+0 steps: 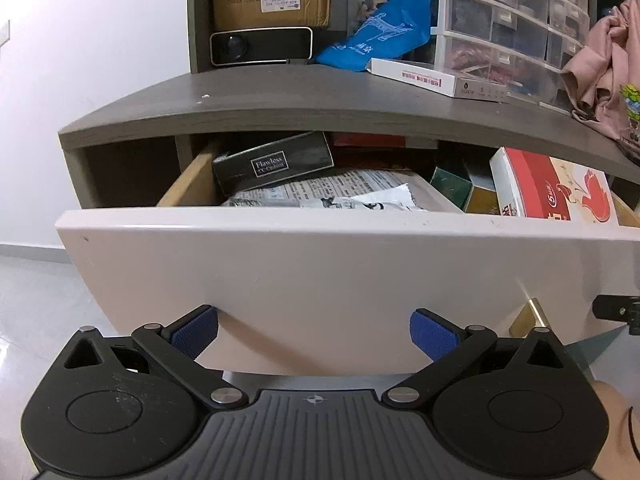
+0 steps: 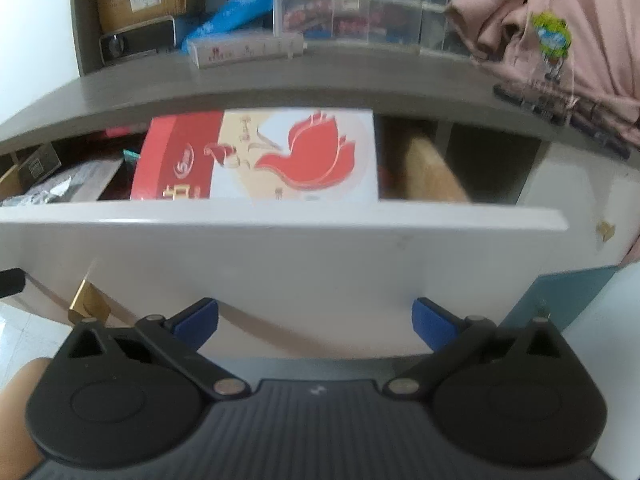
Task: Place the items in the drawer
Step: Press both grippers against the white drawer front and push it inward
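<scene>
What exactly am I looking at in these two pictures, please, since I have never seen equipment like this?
No robot here: a person holds one grasping tool in each hand, each with a fisheye camera looking along its blue-padded fingers. One picture comes from the left tool, the other from the right tool. Both are open, hold nothing, and face the white front of a pulled-out drawer. Inside lie a red and white box, a black box and a printed packet. The desk above carries a blue bag and pink clothing.
</scene>
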The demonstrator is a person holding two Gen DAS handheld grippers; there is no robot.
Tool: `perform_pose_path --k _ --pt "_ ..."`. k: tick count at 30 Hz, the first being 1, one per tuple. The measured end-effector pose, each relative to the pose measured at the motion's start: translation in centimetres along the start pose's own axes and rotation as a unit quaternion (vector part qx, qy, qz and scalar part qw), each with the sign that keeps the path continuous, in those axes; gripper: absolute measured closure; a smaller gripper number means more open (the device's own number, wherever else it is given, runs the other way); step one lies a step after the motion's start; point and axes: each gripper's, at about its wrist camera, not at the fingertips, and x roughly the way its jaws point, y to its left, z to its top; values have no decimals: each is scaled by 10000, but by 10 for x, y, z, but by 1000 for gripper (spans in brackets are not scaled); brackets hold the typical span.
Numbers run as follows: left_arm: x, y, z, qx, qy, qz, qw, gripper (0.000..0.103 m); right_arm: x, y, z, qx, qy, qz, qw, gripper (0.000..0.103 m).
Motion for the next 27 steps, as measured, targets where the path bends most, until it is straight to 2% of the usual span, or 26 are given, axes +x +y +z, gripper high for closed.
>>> perform_pose_path --k 9,13,27 --pt "0 -3 5 10 55 -39 10000 0 4 -1 1 67 85 72 9999 0" --pt "-4 -3 11 -54 -44 -33 10000 0 -11 -1 4 24 -193 127 9997 0" --pt "-22 -5 30 -23 -311 -139 9994 0 -22 8 58 -177 -510 221 9983 0"
